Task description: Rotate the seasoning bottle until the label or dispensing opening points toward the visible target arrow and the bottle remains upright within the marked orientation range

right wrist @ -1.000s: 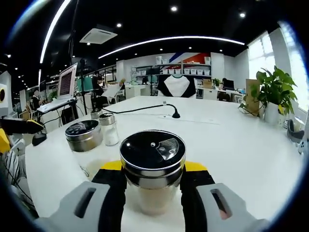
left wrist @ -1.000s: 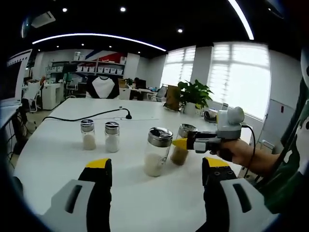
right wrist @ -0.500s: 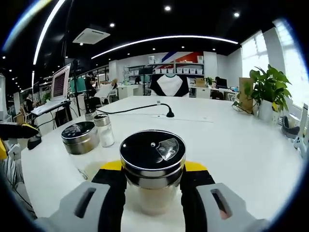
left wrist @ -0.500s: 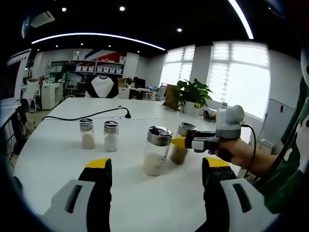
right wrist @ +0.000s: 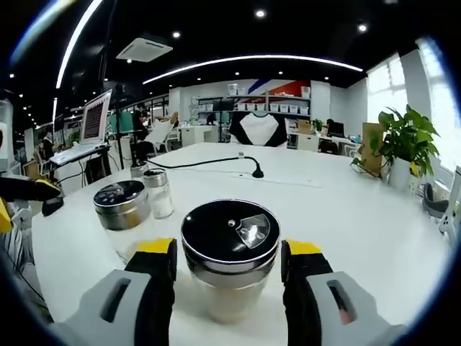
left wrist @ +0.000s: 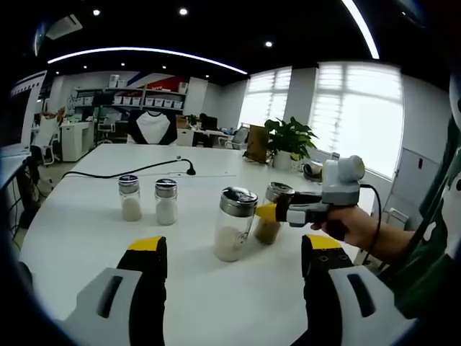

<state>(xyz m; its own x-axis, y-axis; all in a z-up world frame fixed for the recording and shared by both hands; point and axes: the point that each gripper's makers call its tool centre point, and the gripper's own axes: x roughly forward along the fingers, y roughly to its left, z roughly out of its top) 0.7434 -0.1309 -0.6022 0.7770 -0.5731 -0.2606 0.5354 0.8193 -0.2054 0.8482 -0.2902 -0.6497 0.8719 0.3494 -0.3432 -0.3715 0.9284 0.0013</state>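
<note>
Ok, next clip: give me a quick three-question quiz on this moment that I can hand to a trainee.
1. True or false: the left gripper is shut on a bottle.
2. How many seasoning bottles stand on the white table in the left gripper view? A two, B four, C six.
3. Fill in: the lid top of the bottle between the jaws of the right gripper is ____.
Key: 1 false; its jaws stand open and empty. 2 B: two small ones, a larger one and one with brown contents. 3 black.
</note>
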